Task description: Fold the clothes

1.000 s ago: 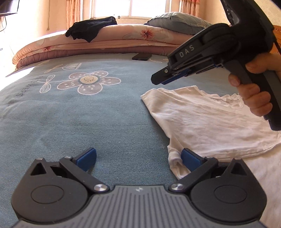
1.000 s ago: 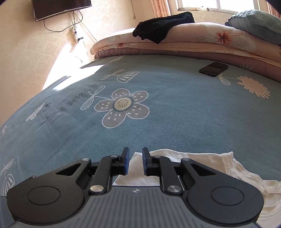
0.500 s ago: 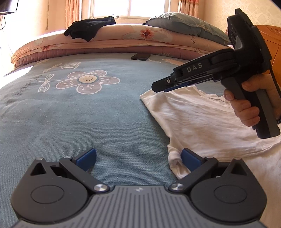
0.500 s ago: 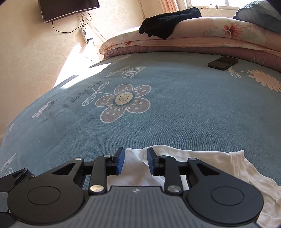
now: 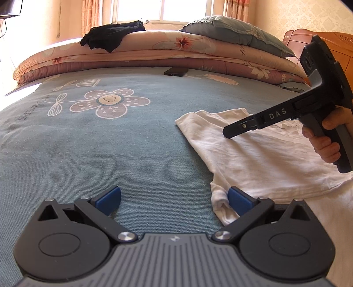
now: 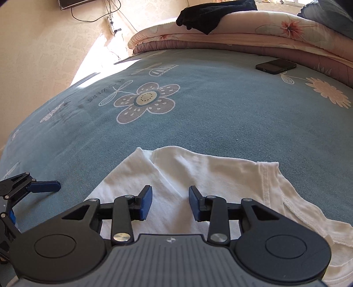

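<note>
The letters "DAS" stand in white on the black side of the right gripper [image 5: 228, 133], seen from the left wrist, and the blue bedspread [image 5: 92, 154] bears the printed word "FLOWERS" beside a large flower motif, readable upside down in the right wrist view. The white T-shirt [image 5: 260, 159] lies flat on the bedspread, right of the flower, with one sleeve end bunched at its near left edge. The left gripper [image 5: 174, 197] hangs low over the near part of the bed with its jaws spread wide; its right blue pad [image 5: 239, 199] sits just beside that bunched sleeve end, whether touching it cannot be told, and nothing is pinched between the pads. The right gripper, held by a hand [image 5: 326, 134] at the right edge, points down at the far left part of the shirt; in its own view its jaws are opening, parted above the white cloth with only fabric below the gap and nothing clamped. Far across the bed a black phone [image 5: 176, 71] lies near folded floral quilts [image 5: 165, 50], on which rest a black garment [image 5: 112, 37] and a grey-blue pillow [image 5: 238, 33]. A dark screen [image 6: 77, 2] hangs on the wall at the far left.
</note>
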Demonstrator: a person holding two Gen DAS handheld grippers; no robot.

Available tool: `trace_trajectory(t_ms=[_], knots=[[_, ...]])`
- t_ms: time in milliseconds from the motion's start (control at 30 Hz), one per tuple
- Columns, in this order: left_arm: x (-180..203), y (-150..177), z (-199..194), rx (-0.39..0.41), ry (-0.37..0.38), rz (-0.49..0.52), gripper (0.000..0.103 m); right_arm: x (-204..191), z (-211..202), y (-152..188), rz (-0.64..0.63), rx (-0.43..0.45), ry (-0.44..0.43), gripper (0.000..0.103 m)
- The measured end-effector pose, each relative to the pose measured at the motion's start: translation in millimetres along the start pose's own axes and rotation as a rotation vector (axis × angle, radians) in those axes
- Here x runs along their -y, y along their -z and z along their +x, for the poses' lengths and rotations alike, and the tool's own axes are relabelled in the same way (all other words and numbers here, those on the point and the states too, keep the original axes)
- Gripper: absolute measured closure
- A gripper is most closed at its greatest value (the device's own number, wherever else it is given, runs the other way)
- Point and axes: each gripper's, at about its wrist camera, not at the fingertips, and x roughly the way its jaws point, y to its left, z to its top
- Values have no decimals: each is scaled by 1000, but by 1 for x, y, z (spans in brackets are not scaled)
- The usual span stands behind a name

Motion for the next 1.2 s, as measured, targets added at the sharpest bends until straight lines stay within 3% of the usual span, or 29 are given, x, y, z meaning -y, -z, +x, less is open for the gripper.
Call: trace_trajectory(t_ms=[67,167,333,400,500,600,700,833,967,1100,1200], knots=[[0,0,0,0,0,1,1,-5,-1,0,-36,-15,13,88],[0,0,0,0,0,1,1,-12,-7,-1,-85,-32,35,101],[0,0,0,0,-1,2,1,-5,-8,-1,-10,-65,87,100],[0,0,0,0,1,2,1,-9,-6,-2,-12,-77,129,95],[-1,0,0,-1,1,2,1,-21,-10,-9,-25,-31,182,91],[-1,0,0,-3,3,0,1,-38,-14,-18,-32,26,159,91],[-2,0,0,-5,4,-1,1,-61,-7,-25,-56,29,69,91],[-3,-1,0,-6,11,-6,1,-79,33,-25,-100,-45,128,91],[-5,-2,-1,-7,18,-14,1,-69,53,-33,-2,1,138,94],[-9,-3,-2,-10,38,-33,1,-64,52,-41,55,21,134,94],[-21,-6,-6,-14,91,-102,1,-65,27,-42,87,63,97,91]])
